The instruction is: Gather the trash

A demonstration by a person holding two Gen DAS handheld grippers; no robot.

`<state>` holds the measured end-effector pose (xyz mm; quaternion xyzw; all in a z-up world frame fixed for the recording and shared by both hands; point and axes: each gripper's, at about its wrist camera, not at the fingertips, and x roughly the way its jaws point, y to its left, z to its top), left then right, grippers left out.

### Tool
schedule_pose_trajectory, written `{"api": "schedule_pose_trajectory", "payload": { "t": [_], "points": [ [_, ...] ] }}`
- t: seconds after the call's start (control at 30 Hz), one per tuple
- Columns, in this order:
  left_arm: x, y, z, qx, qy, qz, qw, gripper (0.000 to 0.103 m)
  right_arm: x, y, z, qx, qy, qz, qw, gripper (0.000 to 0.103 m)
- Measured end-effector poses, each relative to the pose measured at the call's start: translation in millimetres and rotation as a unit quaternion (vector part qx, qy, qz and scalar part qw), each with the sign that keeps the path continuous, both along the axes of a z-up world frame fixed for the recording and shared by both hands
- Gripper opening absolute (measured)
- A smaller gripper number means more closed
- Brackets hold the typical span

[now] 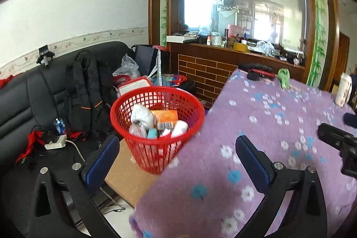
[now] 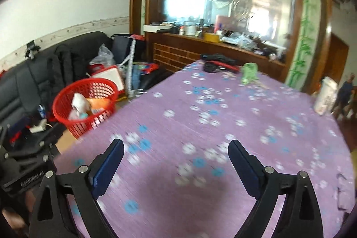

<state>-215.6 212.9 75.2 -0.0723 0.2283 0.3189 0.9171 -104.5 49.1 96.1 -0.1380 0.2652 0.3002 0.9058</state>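
Trash [image 1: 156,122] lies heaped in the red mesh basket [image 1: 125,124] beside the purple-clothed table [image 1: 267,126]: wrappers and cartons, judged light and crushable, best pinched at an edge. Left gripper [image 1: 176,146] and right gripper [image 2: 176,151] both stand wide and empty.

Blurred cloth, half-hidden basket

Ahead of the jaws the purple flowered tablecloth [image 2: 200,117] smears with motion blur. Left of them it hides the near side of the red plastic mesh basket [image 1: 156,126], whose crumpled contents [image 1: 154,124] are too jumbled to identify; a black device [image 1: 341,144] is cut off at the right edge.
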Motion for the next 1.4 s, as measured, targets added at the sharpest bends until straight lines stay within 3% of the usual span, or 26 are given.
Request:
{"api": "schedule_pose_trajectory", "payload": {
  "t": [0.27, 0.5, 0.67, 1.4],
  "points": [
    [-11.9, -41.4, -6.7, 0.030, 0.031, -0.003, 0.9991, 0.103, -39.7, -47.7, -4.1, 0.001, -0.043, -0.033, 0.999, 0.101],
    [-19.2, -65.4, -1.5, 0.070, 0.037, -0.001, 0.9969, 0.103, -56.6, -63.8, -3.3, 0.005, -0.039, -0.047, 0.998, 0.102],
    [-18.7, -67.7, -6.1, 0.075, 0.057, 0.007, 0.9955, 0.103, -61.0, -64.9, -2.1, 0.003, -0.039, -0.055, 0.998, 0.102],
    [-12.8, -59.6, -17.4, 0.056, 0.064, 0.006, 0.9963, 0.103, -56.0, -49.9, -13.7, -0.025, -0.024, -0.050, 0.998, 0.102]
  ]
}}
